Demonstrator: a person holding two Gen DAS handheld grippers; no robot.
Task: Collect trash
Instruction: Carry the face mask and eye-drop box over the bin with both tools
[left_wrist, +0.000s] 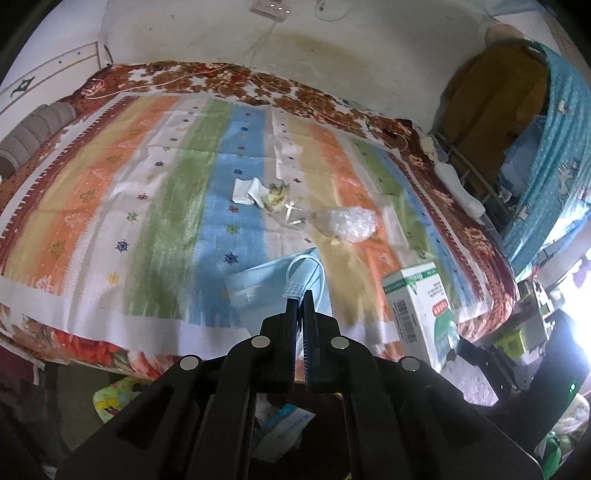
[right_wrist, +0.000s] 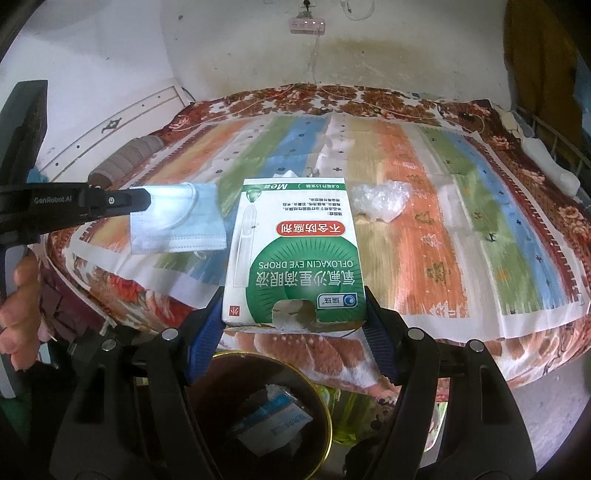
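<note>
Two grippers hang over the near edge of a bed, each carrying a piece of trash. The left gripper (left_wrist: 302, 295) has its jaws pressed together on a pale blue face mask (left_wrist: 258, 291), pinching it at the corner where the ear loop joins; in the right wrist view the mask (right_wrist: 177, 221) hangs flat from those fingertips, at the left of the scene and clear of the bedding. The right gripper (right_wrist: 293, 306) stands with its jaws wide, its blue pads clamped on the two near side walls of a green-and-white eye drops box (right_wrist: 295, 251), which is held tilted up and away from the camera, its torn flap at the near end.

Below both grippers, near the camera, sits a dark round bin (right_wrist: 321, 402) with a gold rim, and a blue-and-white packet (right_wrist: 273, 424) lies inside it.

Farther off, on the striped bedsheet (left_wrist: 147, 192), more litter lies around the middle: a crumpled white tissue (left_wrist: 247, 192), a yellowish scrap (left_wrist: 277, 194) just right of it, and a wad of clear plastic wrap (left_wrist: 347, 225) farther right. A person's hand (right_wrist: 18, 306) shows at the left edge of the right wrist view.
</note>
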